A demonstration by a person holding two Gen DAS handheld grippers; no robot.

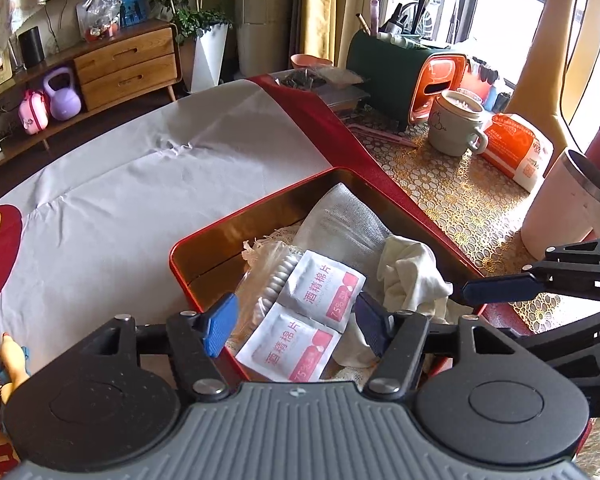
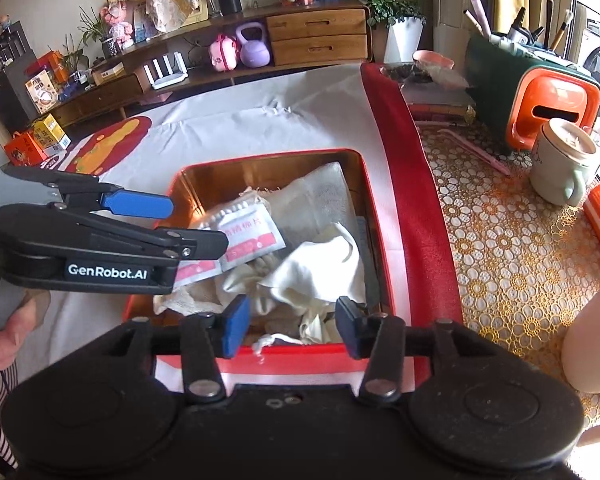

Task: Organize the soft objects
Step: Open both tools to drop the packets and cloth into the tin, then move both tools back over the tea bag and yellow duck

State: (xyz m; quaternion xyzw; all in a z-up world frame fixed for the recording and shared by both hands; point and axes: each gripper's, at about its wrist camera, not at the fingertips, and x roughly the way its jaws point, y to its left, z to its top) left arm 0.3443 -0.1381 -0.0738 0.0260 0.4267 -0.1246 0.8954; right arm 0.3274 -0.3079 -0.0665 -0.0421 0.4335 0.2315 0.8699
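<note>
Table cover: white cloth with a red border, the tin resting on it.
Tin: red box, gold inside, lid off — all the soft things sit in it.
Grey mesh cloth: against the tin's far wall.
Cream cloth: crumpled at the near right of the tin.
Wipe sachets: two joined packets lying on the pile.
Left gripper: jaws wide over the sachets, gripping nothing.
Right gripper: jaws wide above the near rim — empty.

Wipe sachets: "酒精棉片", "75%". Left hand-held gripper: "GenRobot.AI".
</note>
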